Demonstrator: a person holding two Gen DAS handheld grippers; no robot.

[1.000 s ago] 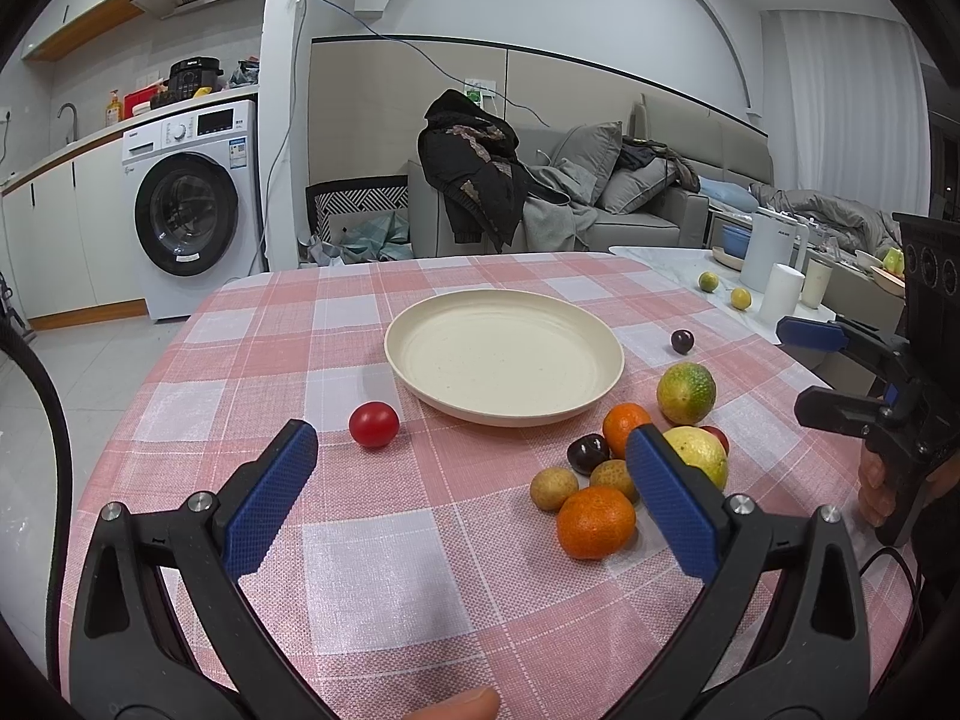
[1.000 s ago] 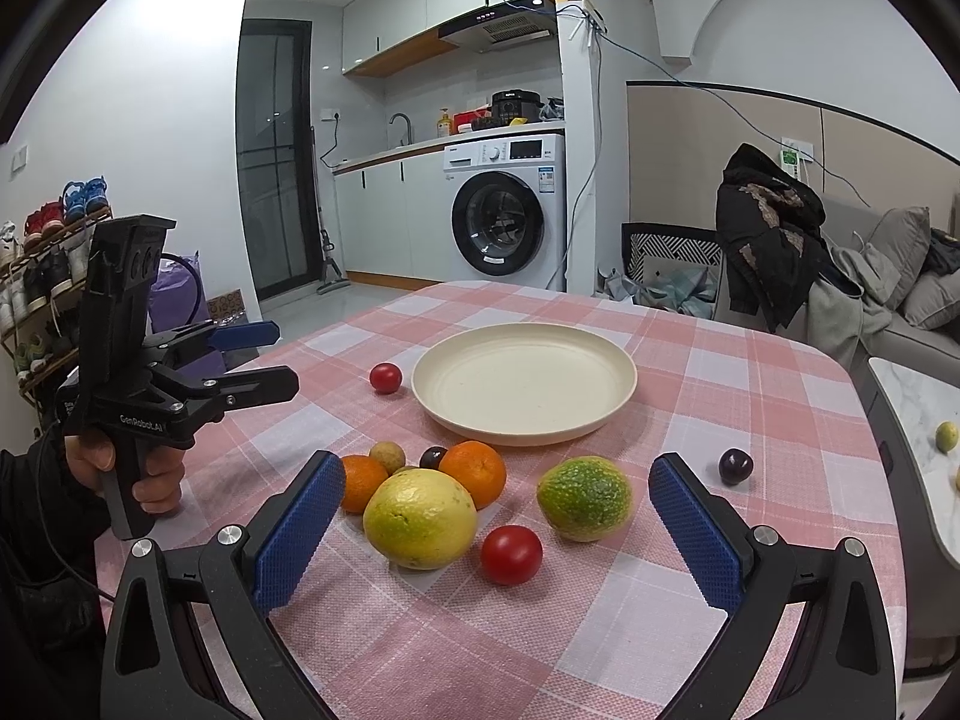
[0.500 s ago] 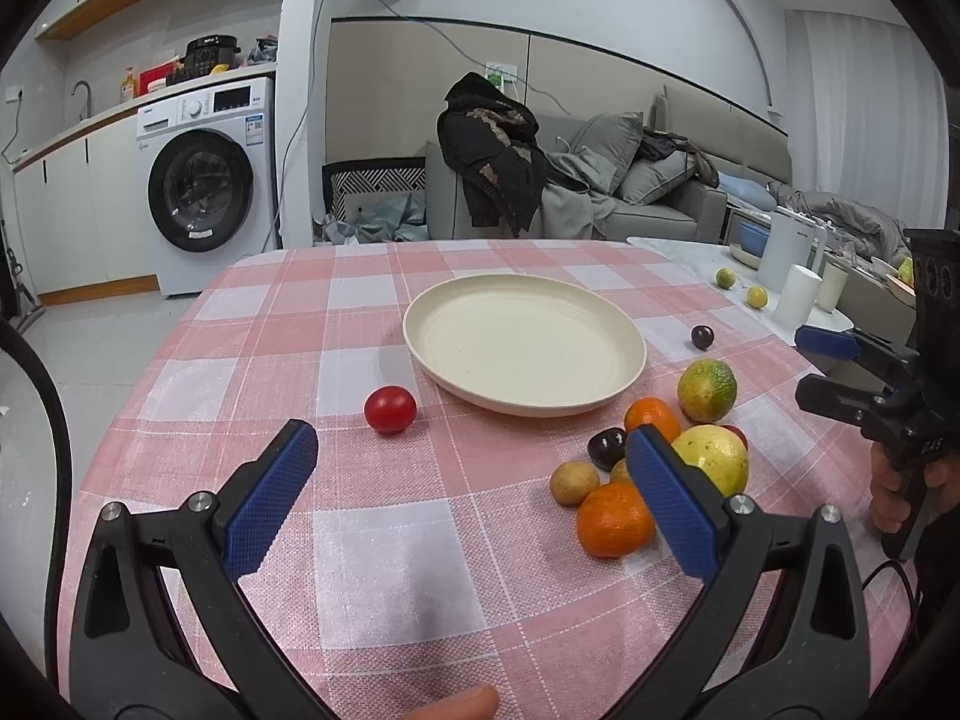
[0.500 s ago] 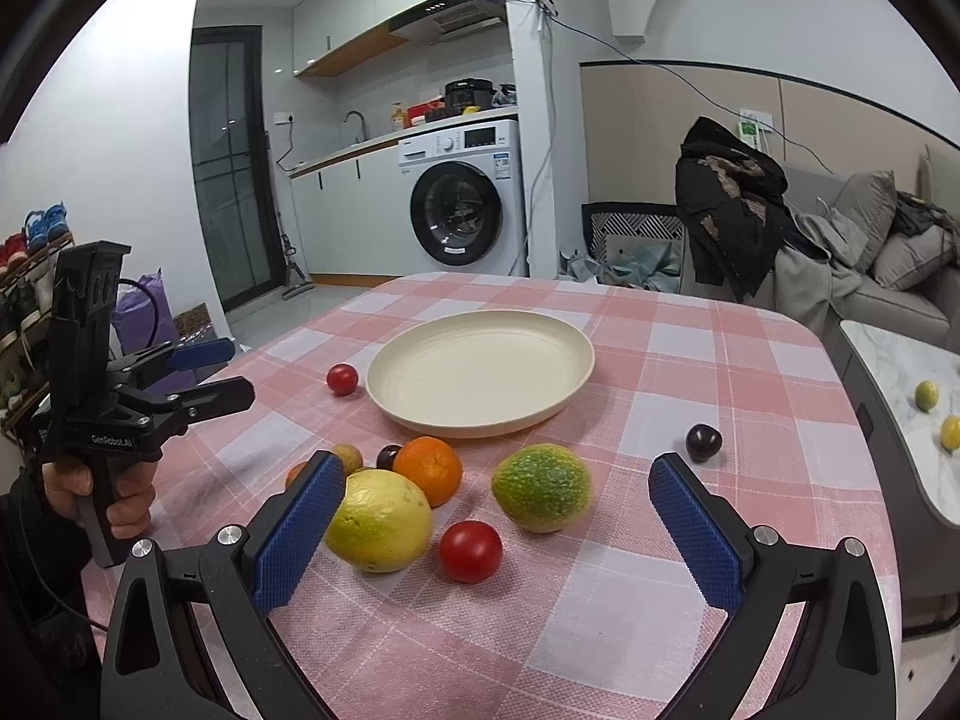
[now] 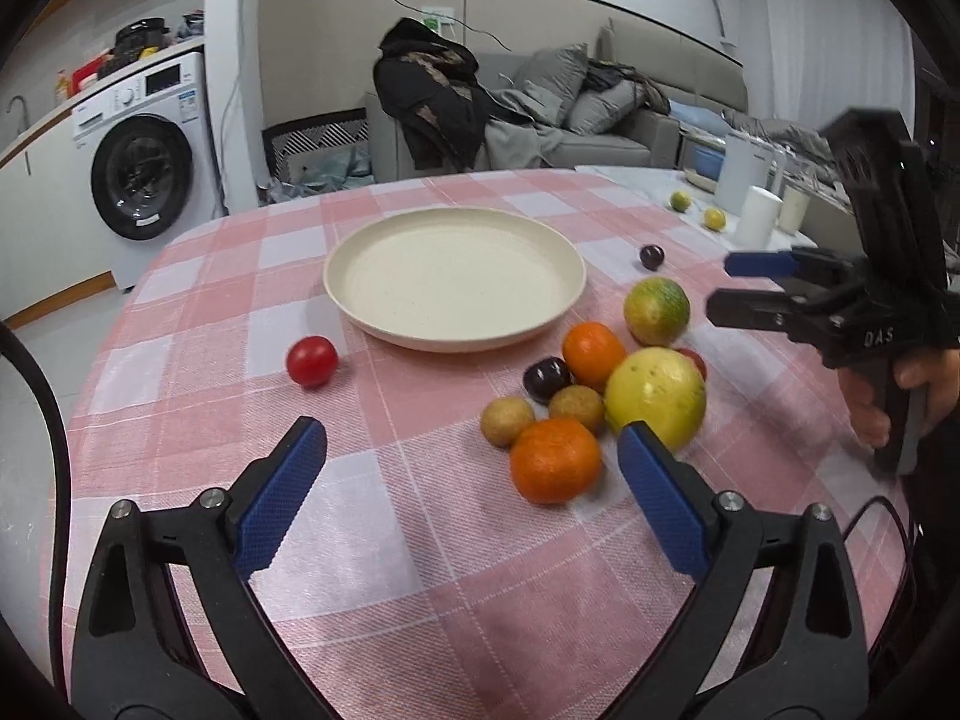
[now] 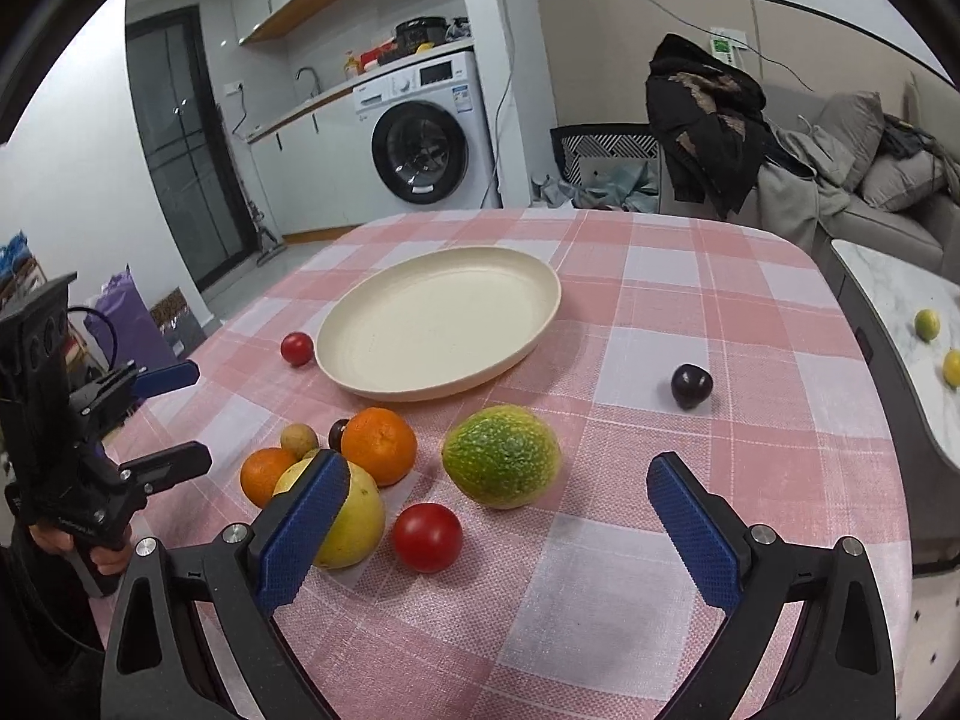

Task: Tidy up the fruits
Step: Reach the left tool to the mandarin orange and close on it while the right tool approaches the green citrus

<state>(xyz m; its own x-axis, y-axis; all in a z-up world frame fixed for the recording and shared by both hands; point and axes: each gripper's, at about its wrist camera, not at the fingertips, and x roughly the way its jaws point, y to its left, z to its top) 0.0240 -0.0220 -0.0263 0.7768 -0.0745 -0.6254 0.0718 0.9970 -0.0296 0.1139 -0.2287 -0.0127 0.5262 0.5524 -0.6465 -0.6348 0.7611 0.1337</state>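
Both tools are released and grasp nothing: the left tool (image 5: pixel 471 468), its jaws just narrowing slightly, and the right tool (image 6: pixel 498 504) hang over the fruit beside the plate (image 5: pixel 360 276) mid-worktop.

Red tomato (image 5: pixel 693 358) mostly hidden behind yellow fruit (image 5: pixel 655 397); dark plum (image 6: pixel 338 433) half hidden behind orange (image 6: pixel 379 446).

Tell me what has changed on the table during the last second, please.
Both claws came closer to the fruit cluster; the left claw has just been closing slightly, nothing between its jaws. The right claw stays open. Nothing was grasped. The fruits and the empty plate stayed in place.
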